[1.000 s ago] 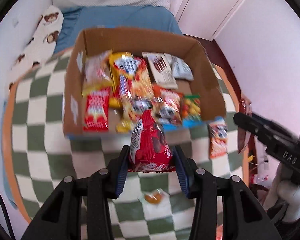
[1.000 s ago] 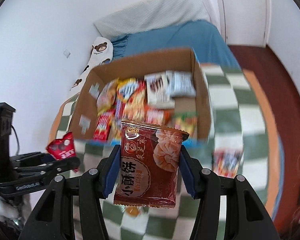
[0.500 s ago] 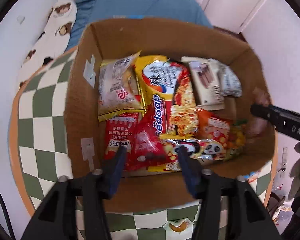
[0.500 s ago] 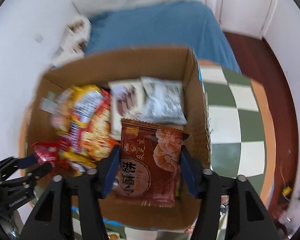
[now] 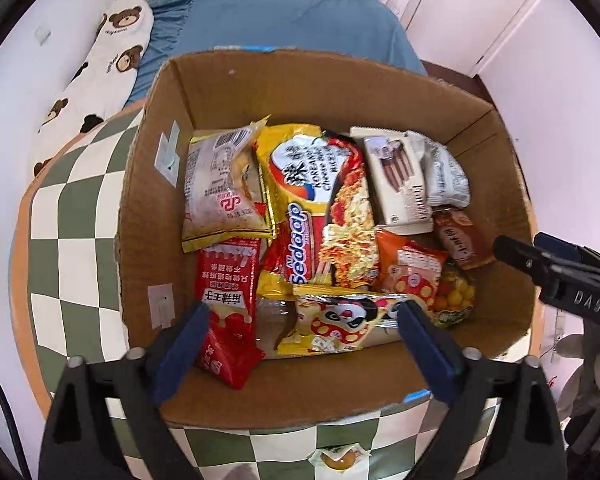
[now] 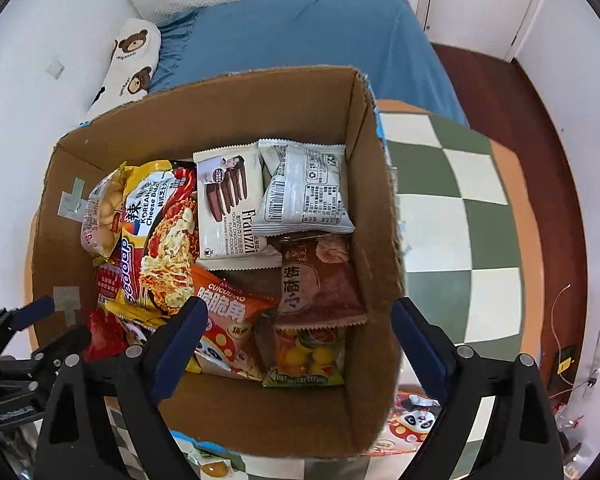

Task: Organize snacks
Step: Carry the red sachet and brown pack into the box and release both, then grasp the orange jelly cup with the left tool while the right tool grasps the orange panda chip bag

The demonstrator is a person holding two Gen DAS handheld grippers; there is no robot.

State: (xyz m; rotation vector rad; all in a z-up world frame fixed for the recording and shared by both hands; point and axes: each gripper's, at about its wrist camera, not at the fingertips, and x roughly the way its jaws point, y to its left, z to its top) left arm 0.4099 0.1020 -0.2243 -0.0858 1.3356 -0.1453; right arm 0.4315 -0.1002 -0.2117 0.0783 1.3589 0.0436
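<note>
Both hand-held grippers point steeply down over an open cardboard box [image 5: 236, 92] that sits on a green-and-cream checkered tabletop [image 5: 72, 208], with a bed under a blue sheet [image 5: 284, 20] behind it. The left hand-held gripper [image 5: 302, 340] hangs above the near left part of the box; its jaws have just been opening and now stand wide, with nothing pressed between the blue pads. Below it, a small red snack packet [image 5: 276, 260] lies loose among the other packs, wedged between a long red pack [image 5: 226, 304] and a yellow noodle packet [image 5: 320, 216], and a panda-printed pack [image 5: 340, 324] lies across the near end of the box. The right hand-held gripper [image 6: 298, 332] is poised above the near right corner of the box; its jaws have likewise just been opening and are spread wide, gripping nothing. The brown biscuit packet [image 6: 320, 284] lies flat in the box against the right wall, partly over a fruit-candy bag [image 6: 304, 356] and just beside an orange chip bag [image 6: 228, 316]. In the left view the tip of the right gripper shows at the right rim of the box. Another panda pack [image 6: 412, 424] lies on the tabletop outside the box.
</note>
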